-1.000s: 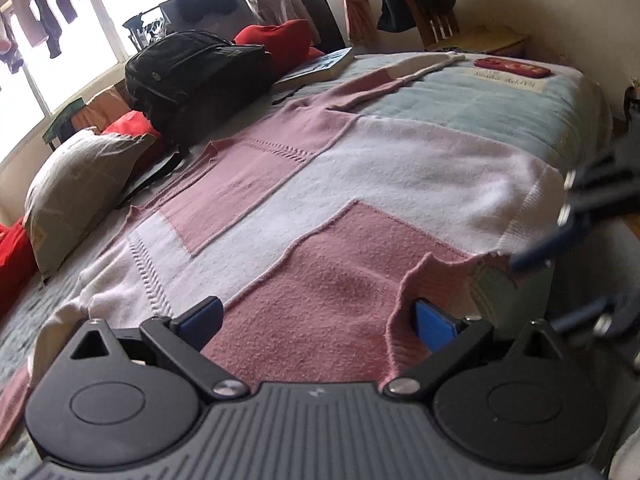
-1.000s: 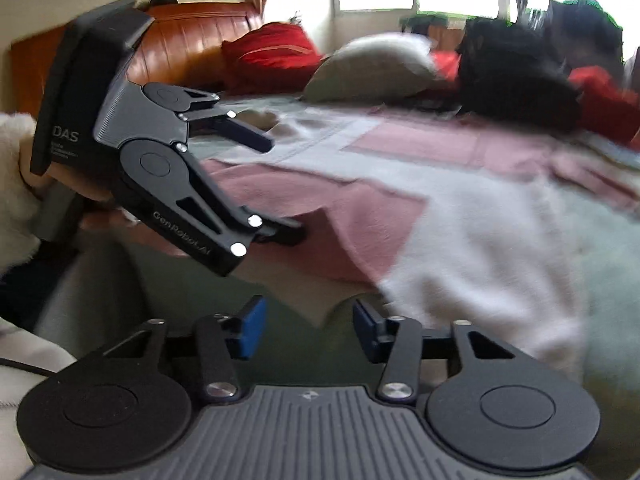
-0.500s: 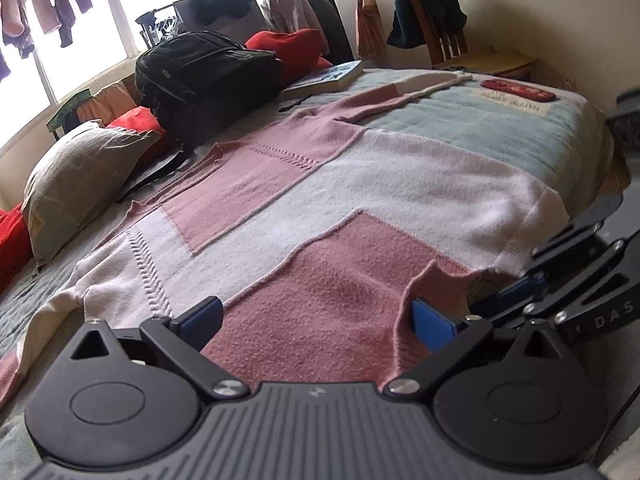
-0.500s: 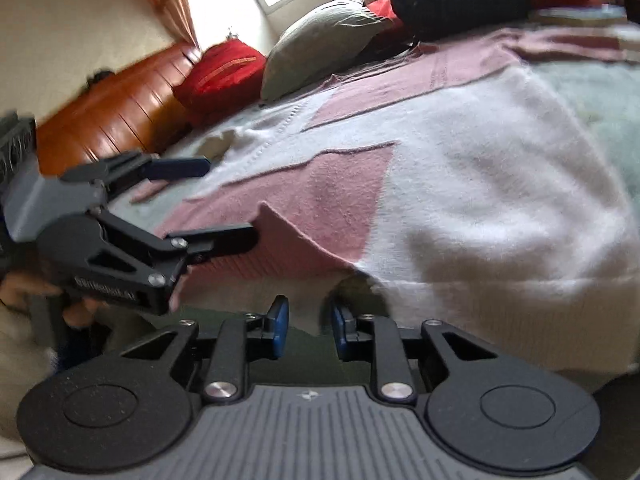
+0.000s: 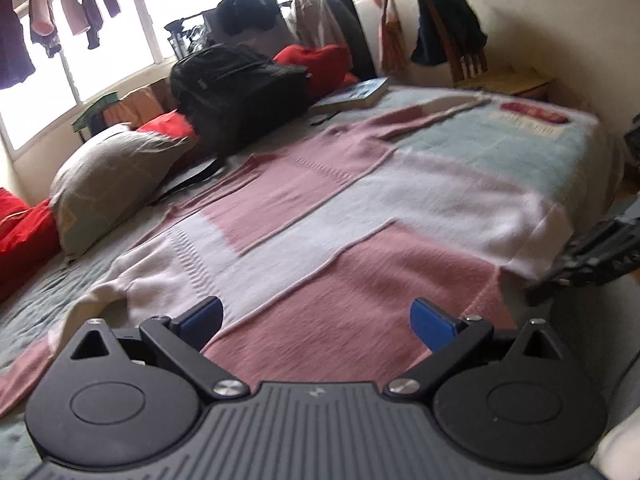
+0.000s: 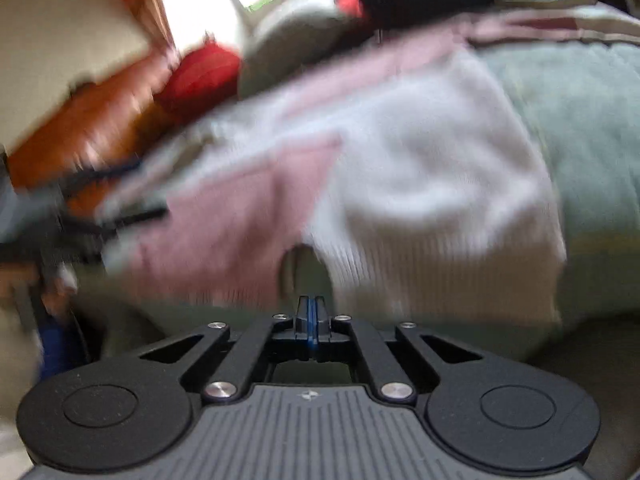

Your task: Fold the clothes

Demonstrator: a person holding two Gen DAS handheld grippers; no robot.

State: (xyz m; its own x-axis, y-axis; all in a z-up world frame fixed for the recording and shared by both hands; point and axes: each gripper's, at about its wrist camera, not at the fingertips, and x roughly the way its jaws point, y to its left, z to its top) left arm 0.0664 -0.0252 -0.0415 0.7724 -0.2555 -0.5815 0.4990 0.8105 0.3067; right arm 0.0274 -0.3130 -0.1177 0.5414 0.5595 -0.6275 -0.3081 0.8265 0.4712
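The left gripper [image 5: 316, 322] has its fingers spread over the sweater [image 5: 360, 216] hem; the right gripper [image 6: 309, 312], fingers pressed together, seems empty. Grip both hem corners evenly.

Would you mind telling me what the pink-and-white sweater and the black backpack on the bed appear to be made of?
The sweater looks like soft knit, probably wool or acrylic: ribbed stitch rows and a fuzzy, matte surface show. The backpack looks like woven synthetic fabric, perhaps nylon: dull black with a slight sheen, though that is uncertain.
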